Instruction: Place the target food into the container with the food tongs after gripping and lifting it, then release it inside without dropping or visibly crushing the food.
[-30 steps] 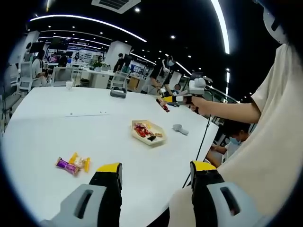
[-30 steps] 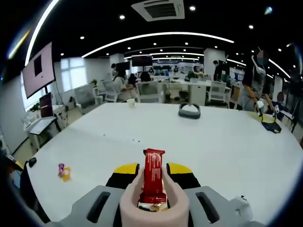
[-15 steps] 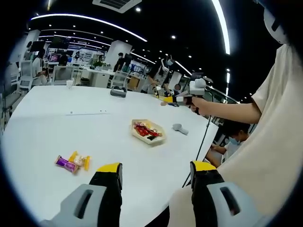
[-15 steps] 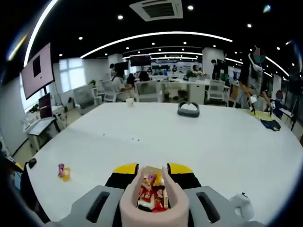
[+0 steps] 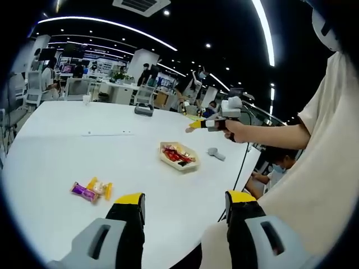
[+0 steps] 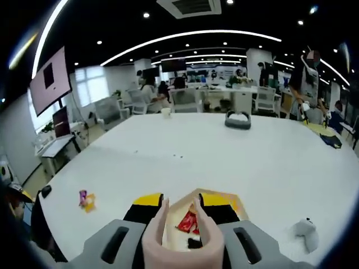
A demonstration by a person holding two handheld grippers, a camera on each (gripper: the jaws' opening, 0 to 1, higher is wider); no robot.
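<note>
Right gripper: in the right gripper view its yellow-tipped jaws rise from the bottom edge, parted, holding the pink tongs between them. The tong arms stand apart at the tips with nothing between them.

Directly beyond and below the tong tips lies the tray, a shallow yellowish container on the white table. A red-wrapped bar lies inside it, seen through the gap between the tong arms, with a small dark piece just nearer. The bar touches neither tong arm.

To the left of the tongs, near the table edge, lie loose sweets, one purple and one yellow, well apart from the tray. To the right of the tongs a small grey object rests on the table. Far beyond the tongs, across the table, sits a dark headset-like item. Past the table stand office chairs, desks and several people; detail there is too small to report.

Left gripper: in the left gripper view its jaws are parted and hold nothing, positioned over the near table edge. The same view shows the right gripper held in a hand above the tray, tips pointing down toward it; the tongs themselves are too small to make out there. The sweets lie just beyond the left jaw.
</note>
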